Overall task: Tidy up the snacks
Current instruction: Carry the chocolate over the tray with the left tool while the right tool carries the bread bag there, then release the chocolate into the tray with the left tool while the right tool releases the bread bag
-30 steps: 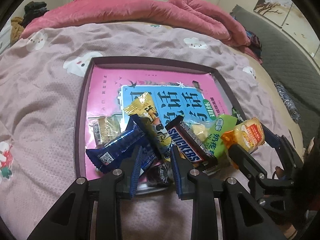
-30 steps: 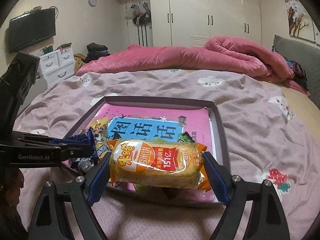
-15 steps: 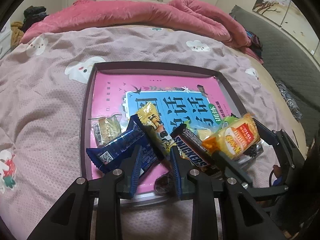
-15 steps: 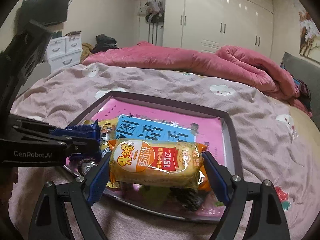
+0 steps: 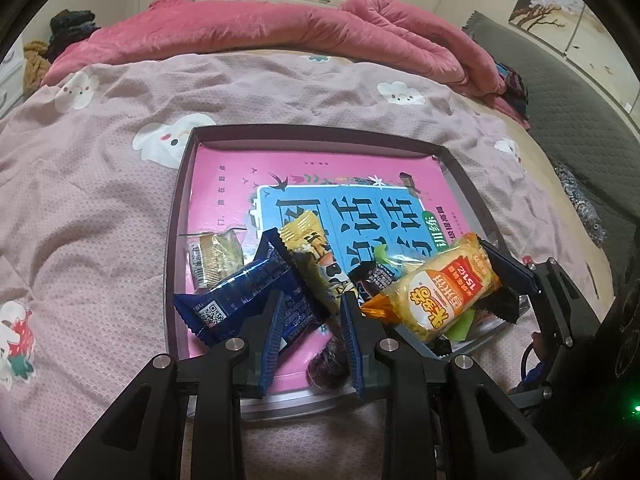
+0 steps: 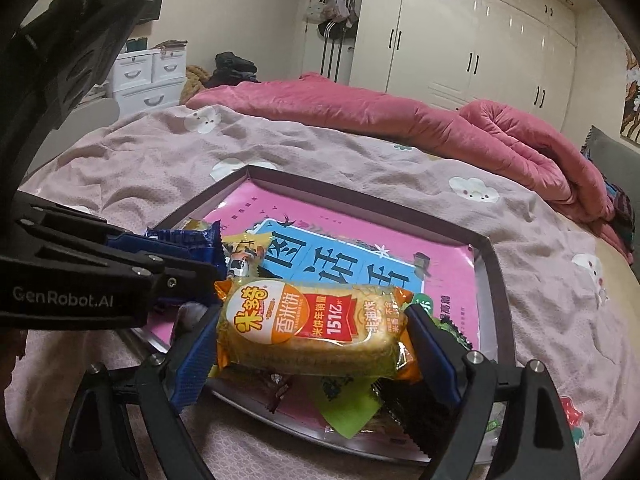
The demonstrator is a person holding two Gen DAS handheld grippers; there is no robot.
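The rice cracker pack [image 6: 312, 330] sat lengthwise between the fingers of the right gripper [image 6: 316, 344], its crimped ends against the blue pads [image 6: 196, 354], so the jaws stood wide but clenched on it. It hung over the near right corner of the tray [image 6: 490, 256], above a green packet [image 6: 344, 404] and a dark wrapper.

Just left of those fingers was the left gripper [image 5: 312, 336], jaws narrow and pads bare: nothing was pinched, though a blue packet [image 5: 244, 300] lay by its left finger and a round dark sweet [image 5: 326, 364] just beyond the gap. Ahead of its tips lay a yellow bar [image 5: 316, 264], a dark chocolate bar [image 5: 374, 276] and a small clear packet [image 5: 214, 256], all on the pink book [image 6: 360, 268] lining the tray.

The step in hand looked like setting the pack down in the tray. To do it well, the pack should probably go onto the bare book beyond the right fingertips, not onto the heap under them (a springy pile that would tip it). It should be lowered flat, the jaws parting only once it rested, and kept clear of the left gripper.
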